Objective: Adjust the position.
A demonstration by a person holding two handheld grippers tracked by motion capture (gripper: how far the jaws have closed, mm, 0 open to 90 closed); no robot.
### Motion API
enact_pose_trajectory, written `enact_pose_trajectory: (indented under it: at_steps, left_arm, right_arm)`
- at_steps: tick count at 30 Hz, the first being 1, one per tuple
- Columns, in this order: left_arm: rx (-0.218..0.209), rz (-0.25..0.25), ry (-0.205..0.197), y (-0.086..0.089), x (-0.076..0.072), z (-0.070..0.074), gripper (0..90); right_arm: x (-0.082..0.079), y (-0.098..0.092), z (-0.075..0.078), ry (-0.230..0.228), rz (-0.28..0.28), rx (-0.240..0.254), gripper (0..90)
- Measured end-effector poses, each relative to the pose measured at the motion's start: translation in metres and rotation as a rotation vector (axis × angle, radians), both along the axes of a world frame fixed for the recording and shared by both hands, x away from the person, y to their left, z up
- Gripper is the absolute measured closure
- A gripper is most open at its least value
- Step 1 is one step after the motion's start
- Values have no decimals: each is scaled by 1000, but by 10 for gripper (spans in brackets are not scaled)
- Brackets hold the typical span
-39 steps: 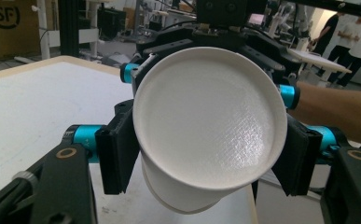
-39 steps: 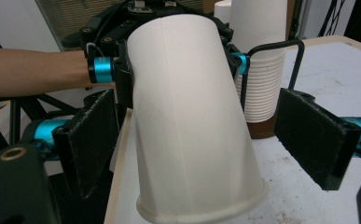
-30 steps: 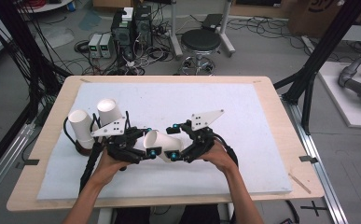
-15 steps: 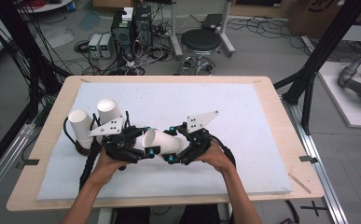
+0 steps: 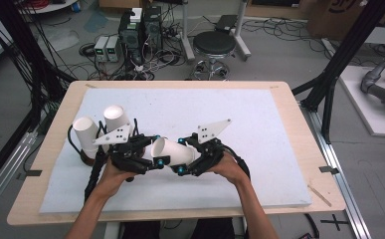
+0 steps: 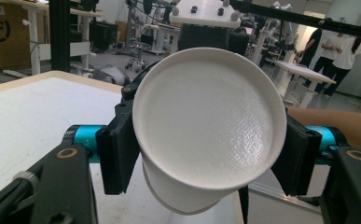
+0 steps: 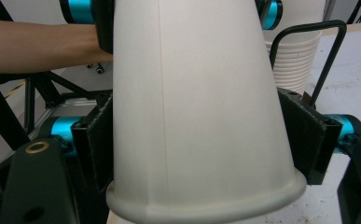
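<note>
1. Cables, computer cases and a round stool (image 5: 215, 42) are crowding the floor beyond the tabletop (image 5: 289, 119), whose white mat is lying under the work.
2. One white paper cup (image 5: 172, 153) is hanging on its side above the mat's near middle, between the two hands, its wide mouth pointing toward the person's right.
3. Clamping the cup's narrow base end, the left hand-held gripper (image 5: 152, 157) is pinching it from both sides; in the left gripper view the cup's flat bottom (image 6: 206, 121) is facing the camera between the black jaws.
4. Just closing in, the right hand-held gripper (image 5: 192, 159) is pressing its jaws against the cup near its rolled rim, as the right gripper view shows (image 7: 201, 116).
5. Two more white cup stacks (image 5: 100, 127) are standing upright near the left hand, at the mat's left side.
6. Both forearms are reaching in from the near edge.
</note>
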State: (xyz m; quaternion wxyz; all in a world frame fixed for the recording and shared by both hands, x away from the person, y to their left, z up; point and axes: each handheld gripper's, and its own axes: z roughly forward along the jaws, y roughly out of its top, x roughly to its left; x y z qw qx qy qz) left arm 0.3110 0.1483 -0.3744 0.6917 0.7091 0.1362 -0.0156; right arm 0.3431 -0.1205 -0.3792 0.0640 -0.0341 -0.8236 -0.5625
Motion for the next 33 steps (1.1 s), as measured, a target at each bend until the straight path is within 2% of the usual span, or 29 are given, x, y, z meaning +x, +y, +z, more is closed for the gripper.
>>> enact_pose_trajectory:
  at_steps: [15,16,17,19,21,23,24,26,32,33]
  left_arm:
    - [1,-1,2,1,0,-1,335]
    - [6,4,-2,1,-1,0,331]
    - [13,18,-17,1,-2,0,328]
    - [17,25,-22,0,-3,1,317]
    - [36,33,-10,0,-3,0,216]
    - [49,11,7,-1,-3,-1,102]
    - [54,17,8,-2,-3,-2,68]
    - [44,12,17,-1,-3,-2,54]
    - [73,42,51,2,-2,-3,17]
    - [80,43,43,4,-2,-2,17]
  right_arm:
    - [-2,-1,1,-10,-1,-9,282]
    - [-2,-1,2,-1,1,-18,281]
    - [-2,-1,1,-6,-1,-14,281]
    - [-1,-1,1,-12,-5,-11,281]
    - [-2,-2,2,-6,-9,-11,281]
    - [-2,-3,2,-4,-9,-10,281]
    - [-2,-3,2,-3,-11,-9,281]
    - [-1,-4,2,-3,-15,-14,281]
    - [-2,-5,3,8,-16,-16,280]
    - [-2,-6,3,11,-17,-12,280]
